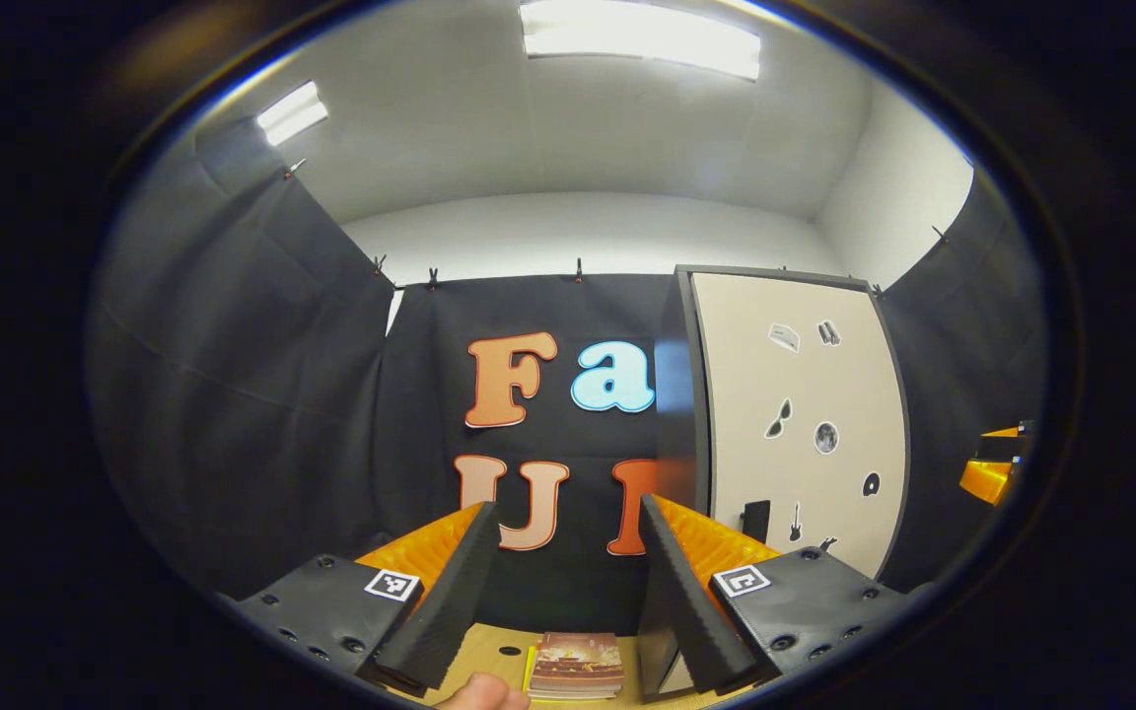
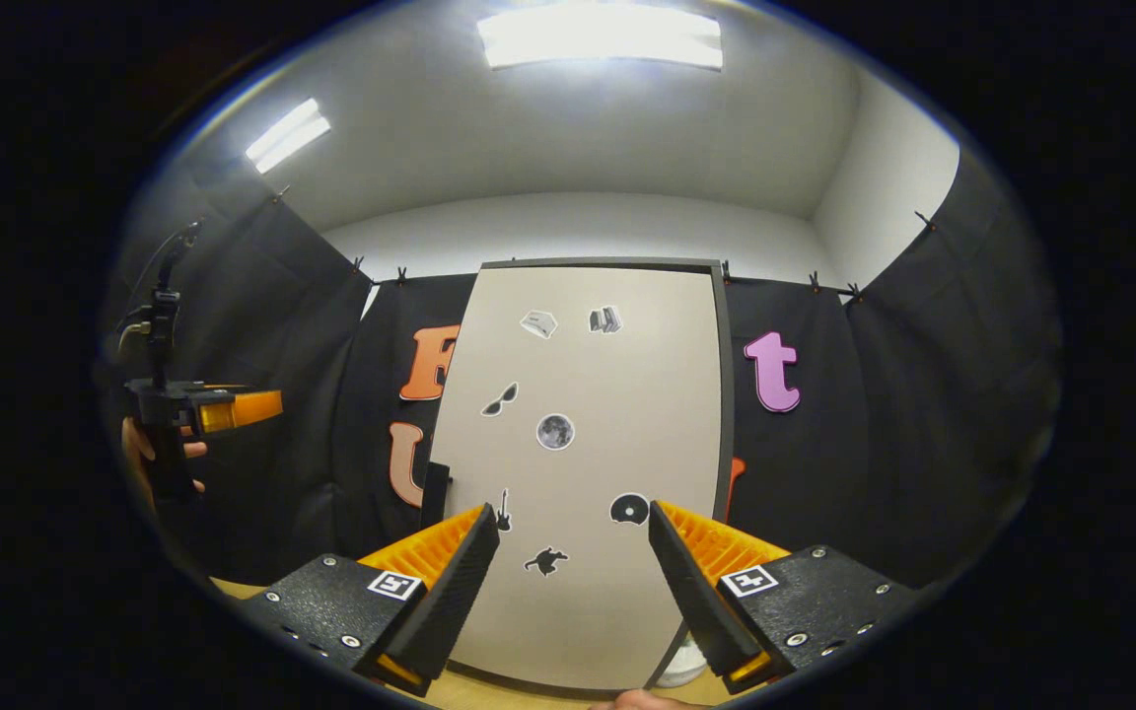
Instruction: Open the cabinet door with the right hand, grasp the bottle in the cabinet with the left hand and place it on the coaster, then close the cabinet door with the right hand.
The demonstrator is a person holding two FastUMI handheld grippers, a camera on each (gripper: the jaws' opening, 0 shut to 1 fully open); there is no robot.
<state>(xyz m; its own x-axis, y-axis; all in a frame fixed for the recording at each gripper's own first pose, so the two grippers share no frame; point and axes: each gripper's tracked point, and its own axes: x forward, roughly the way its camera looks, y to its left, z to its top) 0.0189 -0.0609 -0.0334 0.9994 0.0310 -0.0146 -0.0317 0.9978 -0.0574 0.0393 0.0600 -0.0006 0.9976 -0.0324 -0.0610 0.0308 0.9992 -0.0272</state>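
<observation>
from the right gripper view i saw the cabinet door (image 2: 583, 463) dead ahead at twelve o'clock, its handle (image 2: 435, 493) on the left edge, the left gripper (image 2: 233, 409) off at nine o'clock, well apart.

from the left gripper view, the coaster (image 1: 578, 663) lay on the table (image 1: 489, 641) at six o'clock.

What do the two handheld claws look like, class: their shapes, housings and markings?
Each claw, left claw and right claw, has two wedge-shaped ribbed fingers on black bolted housings bearing small square black-and-white tags. In the right gripper view, the left one shows an upright black handle.
</observation>
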